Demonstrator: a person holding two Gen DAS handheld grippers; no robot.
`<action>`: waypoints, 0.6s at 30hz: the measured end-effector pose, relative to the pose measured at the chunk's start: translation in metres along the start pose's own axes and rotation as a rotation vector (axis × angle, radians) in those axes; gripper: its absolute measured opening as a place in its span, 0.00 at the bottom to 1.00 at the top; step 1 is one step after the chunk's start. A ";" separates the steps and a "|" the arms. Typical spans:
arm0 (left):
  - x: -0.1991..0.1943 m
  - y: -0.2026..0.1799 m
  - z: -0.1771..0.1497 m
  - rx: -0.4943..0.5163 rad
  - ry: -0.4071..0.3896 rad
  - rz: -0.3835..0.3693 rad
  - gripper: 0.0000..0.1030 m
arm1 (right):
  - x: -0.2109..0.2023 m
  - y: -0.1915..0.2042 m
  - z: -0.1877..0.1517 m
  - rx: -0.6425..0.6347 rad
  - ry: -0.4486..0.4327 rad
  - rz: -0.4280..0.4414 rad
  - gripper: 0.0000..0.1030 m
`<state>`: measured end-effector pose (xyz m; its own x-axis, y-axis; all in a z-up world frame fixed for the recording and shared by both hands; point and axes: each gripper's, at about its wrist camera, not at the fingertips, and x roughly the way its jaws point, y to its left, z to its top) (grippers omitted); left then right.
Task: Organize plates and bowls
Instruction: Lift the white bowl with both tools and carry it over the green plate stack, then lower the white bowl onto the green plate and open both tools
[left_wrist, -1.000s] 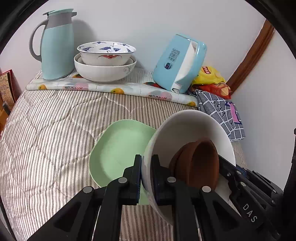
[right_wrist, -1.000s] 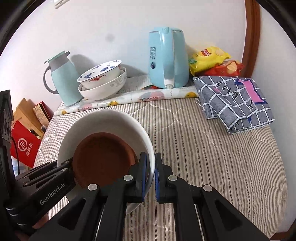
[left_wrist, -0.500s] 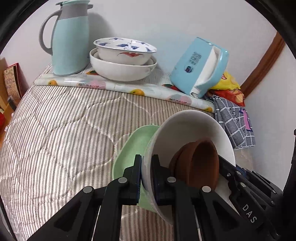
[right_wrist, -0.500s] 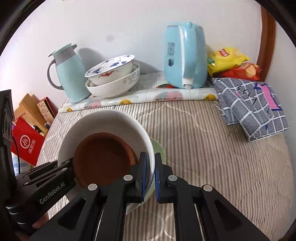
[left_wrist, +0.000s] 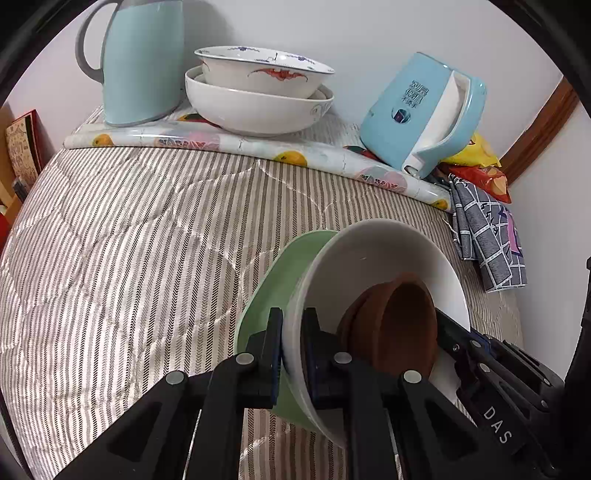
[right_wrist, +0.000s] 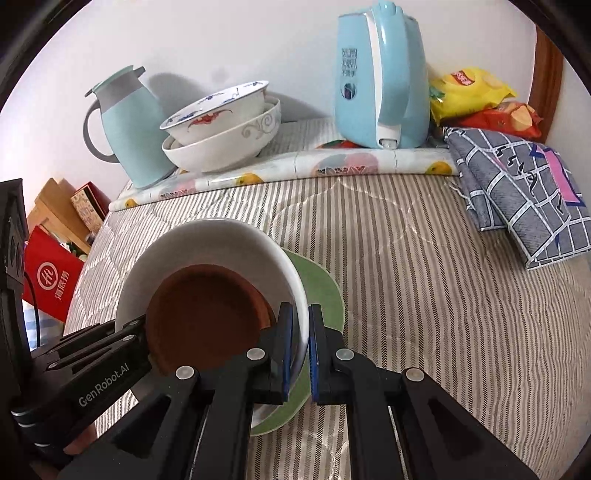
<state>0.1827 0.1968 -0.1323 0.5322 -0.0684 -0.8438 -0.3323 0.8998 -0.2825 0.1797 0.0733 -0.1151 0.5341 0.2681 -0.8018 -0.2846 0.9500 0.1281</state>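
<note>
1. Sitting inside a white bowl (right_wrist: 207, 254): a brown dish (right_wrist: 207, 317), resting against the bowl's inner wall.
2. Hanging above a green plate (right_wrist: 321, 291) on the striped quilt (right_wrist: 424, 295): that white bowl, carried by its rim from two opposite sides; whether touching the plate, impossible to tell.
3. Pinching the bowl's rim on one side: the left gripper (left_wrist: 291, 354), jaws pressed nearly together on the white wall.
4. Pinching the opposite rim: the right gripper (right_wrist: 300, 350), one finger inside the bowl, the other outside.
5. Showing beyond the bowl's edge in the left wrist view: part of the green plate (left_wrist: 280, 280).
6. Standing well apart at the back, on a fruit-patterned mat (right_wrist: 332, 166): two stacked patterned bowls (right_wrist: 225, 129), between a pale green jug (right_wrist: 125, 129) and a blue kettle (right_wrist: 376, 77).
7. Lying to the right: a grey checked cloth (right_wrist: 517, 195), with snack bags (right_wrist: 480, 99) just behind it.
</note>
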 end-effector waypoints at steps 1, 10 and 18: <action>0.002 0.000 0.000 -0.001 0.005 -0.001 0.11 | 0.002 -0.001 0.000 0.003 0.005 0.001 0.07; 0.018 0.003 0.001 -0.008 0.033 -0.012 0.11 | 0.017 -0.005 0.002 0.014 0.036 0.001 0.08; 0.018 0.005 0.002 -0.009 0.039 -0.034 0.13 | 0.019 -0.006 0.003 0.011 0.035 0.009 0.08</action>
<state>0.1917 0.2008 -0.1480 0.5125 -0.1163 -0.8508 -0.3213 0.8928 -0.3156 0.1941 0.0729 -0.1292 0.5031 0.2712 -0.8206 -0.2805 0.9493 0.1418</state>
